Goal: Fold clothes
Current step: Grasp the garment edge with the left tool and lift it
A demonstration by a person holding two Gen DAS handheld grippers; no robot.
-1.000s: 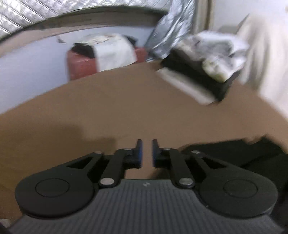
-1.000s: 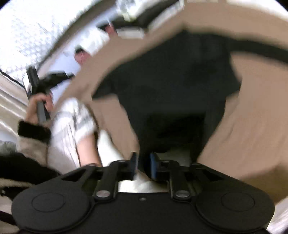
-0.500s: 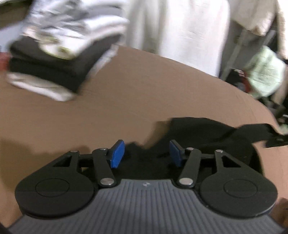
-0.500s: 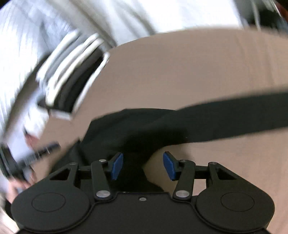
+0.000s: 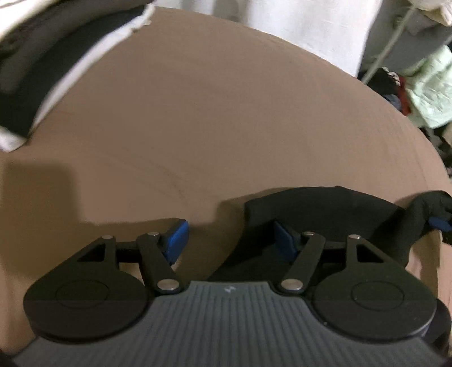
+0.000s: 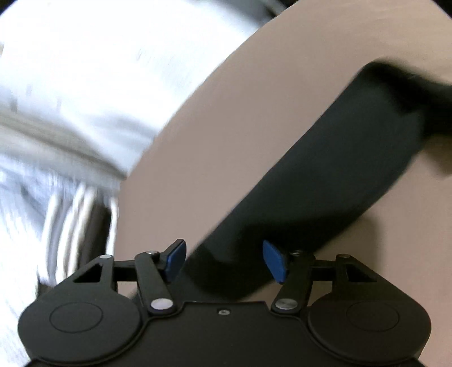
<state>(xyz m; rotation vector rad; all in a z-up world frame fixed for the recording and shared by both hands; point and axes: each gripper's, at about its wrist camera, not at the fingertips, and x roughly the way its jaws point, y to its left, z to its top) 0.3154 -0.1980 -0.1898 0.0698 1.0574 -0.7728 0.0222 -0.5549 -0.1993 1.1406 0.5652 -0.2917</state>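
Note:
A black garment [image 5: 325, 209] lies on the brown table [image 5: 212, 118], low and right in the left wrist view. My left gripper [image 5: 230, 240] hovers at its left edge, jaws opening, blue pads apart; the cloth's edge lies under the right pad, nothing pinched. The right wrist view shows the same black garment [image 6: 325, 180] as a long strip running up to the right. My right gripper [image 6: 224, 258] is over its near end, jaws opening, with the cloth lying between the pads and not pressed. At the far right of the left wrist view, a blue pad shows beside the cloth.
A stack of folded clothes [image 5: 42, 65], black and white, sits at the table's far left. White fabric [image 5: 296, 25] hangs past the far edge, and a pile of clothes [image 5: 423, 93] lies at the right. A blurred white stack [image 6: 70, 203] shows at the left.
Both grippers have swung across and down to the black garment, and both pairs of jaws have spread from nearly shut to wide apart. The folded stack has slid to the left.

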